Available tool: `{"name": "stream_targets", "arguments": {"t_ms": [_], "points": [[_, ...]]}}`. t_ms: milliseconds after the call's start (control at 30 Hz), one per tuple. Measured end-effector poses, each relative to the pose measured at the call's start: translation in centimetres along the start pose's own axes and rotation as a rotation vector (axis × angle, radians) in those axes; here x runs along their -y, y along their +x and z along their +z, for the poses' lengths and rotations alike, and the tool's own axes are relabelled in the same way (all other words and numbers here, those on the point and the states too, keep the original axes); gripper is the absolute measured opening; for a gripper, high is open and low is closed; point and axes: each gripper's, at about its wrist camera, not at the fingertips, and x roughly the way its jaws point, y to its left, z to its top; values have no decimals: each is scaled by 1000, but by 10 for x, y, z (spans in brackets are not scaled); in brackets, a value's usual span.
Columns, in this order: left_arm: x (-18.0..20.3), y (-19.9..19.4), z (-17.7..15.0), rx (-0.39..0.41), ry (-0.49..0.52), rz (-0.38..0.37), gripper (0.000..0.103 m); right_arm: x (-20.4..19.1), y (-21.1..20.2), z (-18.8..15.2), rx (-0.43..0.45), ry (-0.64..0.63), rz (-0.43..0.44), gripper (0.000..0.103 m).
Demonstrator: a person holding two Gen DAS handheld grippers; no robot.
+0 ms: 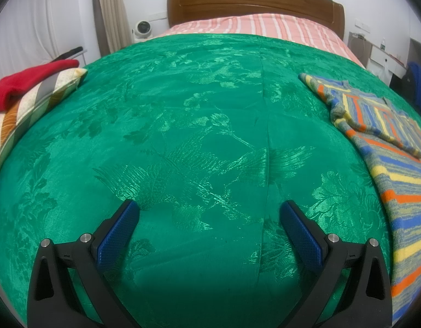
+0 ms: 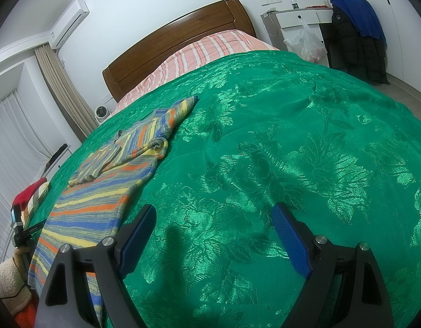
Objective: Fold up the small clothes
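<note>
From the left wrist camera, the left gripper [image 1: 209,213] hangs wide open over the bare green bedspread [image 1: 183,125], holding nothing. The striped sweater [image 1: 380,142] lies off to its right, probably so the middle stays free for folding. A red garment [image 1: 27,79] sits on a pillow [image 1: 32,109] at the far left.

From the right wrist camera, the right gripper [image 2: 213,218] is also spread wide and empty, just beside the sweater's [image 2: 101,191] lower edge. The sweater lies flat with one sleeve folded across the chest, I think; the knit bunches there, so it looks half done.
</note>
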Motion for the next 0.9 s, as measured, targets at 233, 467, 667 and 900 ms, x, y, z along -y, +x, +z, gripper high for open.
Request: {"name": "stream_targets", "arguments": {"t_ms": [233,467,667,900], "points": [[-3,2,1,7,-14,-16,103,0,0,0,1,0,1,86],[-9,-6,19,-100,-28,-60,99,-5,2,12,-78,12,-32,86],[-1,-84,-6,-227,5,-367,99,-38,-54,29,-212,10,87,86],[69,-112,-84,-433,234,-427,71,-82,-72,-42,-548,-13,190,70]]}}
